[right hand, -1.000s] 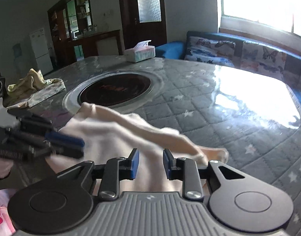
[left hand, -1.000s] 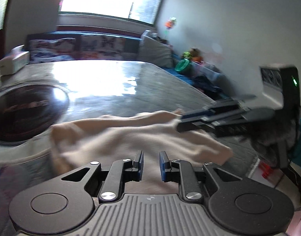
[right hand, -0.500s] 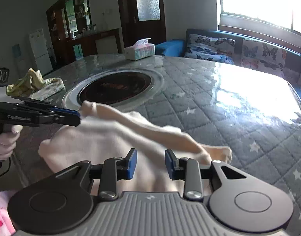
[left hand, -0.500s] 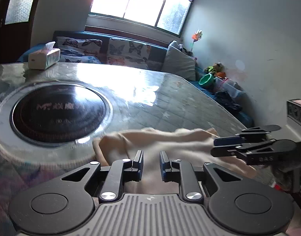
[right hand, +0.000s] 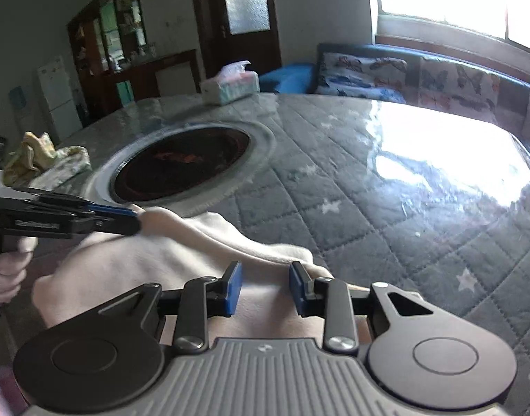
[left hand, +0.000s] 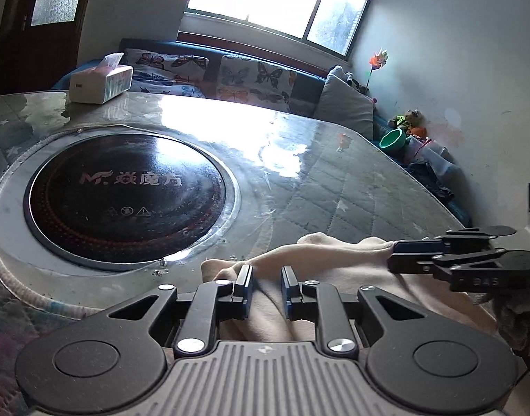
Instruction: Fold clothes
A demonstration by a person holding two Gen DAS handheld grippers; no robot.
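I see a cream garment (left hand: 334, 270), blue pads (right hand: 232, 289) on my black grippers, a grey quilted star-patterned table cover (right hand: 386, 215), and butterfly-print cushions (left hand: 254, 79).

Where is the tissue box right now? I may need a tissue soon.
The tissue box stands at the table's far edge, beyond the round cooktop; upper left in the left wrist view, upper centre in the right, before the butterfly-print sofa.
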